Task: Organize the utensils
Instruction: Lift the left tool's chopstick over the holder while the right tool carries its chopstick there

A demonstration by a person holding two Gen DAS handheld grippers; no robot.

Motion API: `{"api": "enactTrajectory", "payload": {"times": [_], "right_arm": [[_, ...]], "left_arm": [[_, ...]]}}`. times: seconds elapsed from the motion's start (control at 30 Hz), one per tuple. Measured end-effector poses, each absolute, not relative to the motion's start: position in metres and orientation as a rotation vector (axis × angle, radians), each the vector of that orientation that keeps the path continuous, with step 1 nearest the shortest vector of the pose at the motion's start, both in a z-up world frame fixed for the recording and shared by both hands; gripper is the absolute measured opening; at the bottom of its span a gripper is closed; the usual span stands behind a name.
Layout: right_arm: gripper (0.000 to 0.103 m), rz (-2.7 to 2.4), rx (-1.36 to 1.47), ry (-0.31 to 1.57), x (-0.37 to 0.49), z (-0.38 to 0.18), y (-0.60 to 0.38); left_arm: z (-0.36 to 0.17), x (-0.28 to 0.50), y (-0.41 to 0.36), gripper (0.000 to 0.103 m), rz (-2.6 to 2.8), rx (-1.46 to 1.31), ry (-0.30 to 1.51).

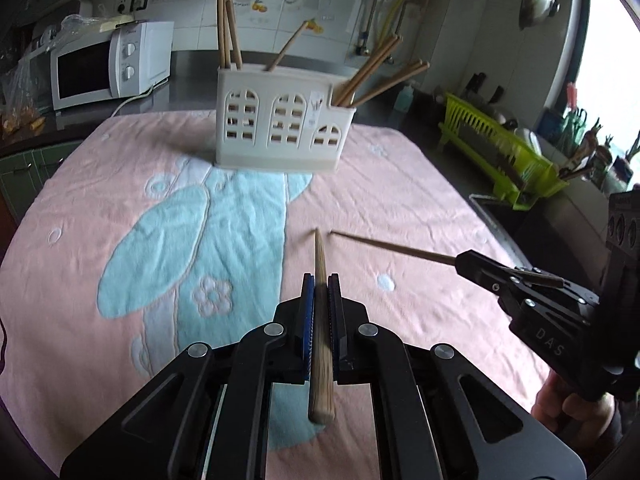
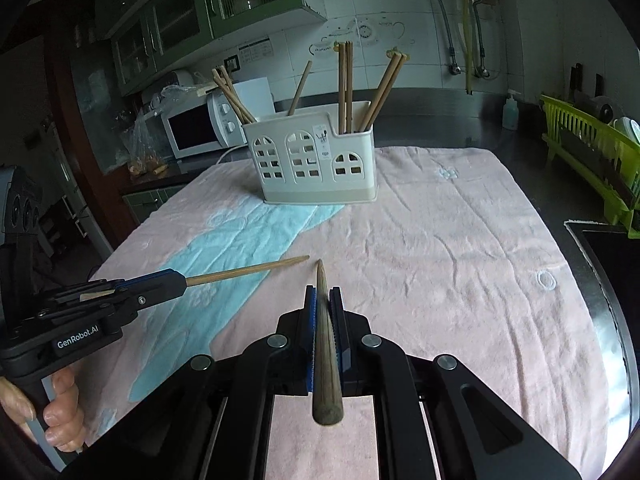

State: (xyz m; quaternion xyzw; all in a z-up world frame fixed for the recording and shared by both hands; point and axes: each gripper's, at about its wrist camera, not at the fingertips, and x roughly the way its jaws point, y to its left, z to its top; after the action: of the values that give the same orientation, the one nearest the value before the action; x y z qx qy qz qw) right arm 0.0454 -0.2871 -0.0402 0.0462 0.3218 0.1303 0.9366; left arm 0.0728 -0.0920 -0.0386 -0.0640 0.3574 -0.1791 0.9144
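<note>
A white utensil holder (image 1: 280,124) with arched cut-outs stands at the far side of the pink towel (image 1: 400,208); several wooden chopsticks lean in its compartments. It also shows in the right wrist view (image 2: 316,160). My left gripper (image 1: 321,280) is shut on a wooden chopstick (image 1: 321,320) that points forward, above the towel. My right gripper (image 2: 323,292) is shut on another wooden chopstick (image 2: 326,344), also above the towel. Each gripper shows in the other's view, the right gripper (image 1: 464,260) on the right and the left gripper (image 2: 178,278) on the left, and the two chopstick tips are close together.
A white microwave (image 1: 108,64) stands at the back left on the counter. A lime-green dish rack (image 1: 500,148) and a sink edge (image 2: 592,232) are on the right. A soap bottle (image 2: 511,110) stands by the tiled wall. The towel covers the work surface.
</note>
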Motion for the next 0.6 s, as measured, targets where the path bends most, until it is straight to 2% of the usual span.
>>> {"api": "enactTrajectory", "payload": {"times": [0.6], "right_arm": [[0.007,0.36,0.016,0.634,0.107,0.041,-0.285]], "left_arm": [[0.025,0.124,-0.071,0.005,-0.394,-0.102,0.65]]}}
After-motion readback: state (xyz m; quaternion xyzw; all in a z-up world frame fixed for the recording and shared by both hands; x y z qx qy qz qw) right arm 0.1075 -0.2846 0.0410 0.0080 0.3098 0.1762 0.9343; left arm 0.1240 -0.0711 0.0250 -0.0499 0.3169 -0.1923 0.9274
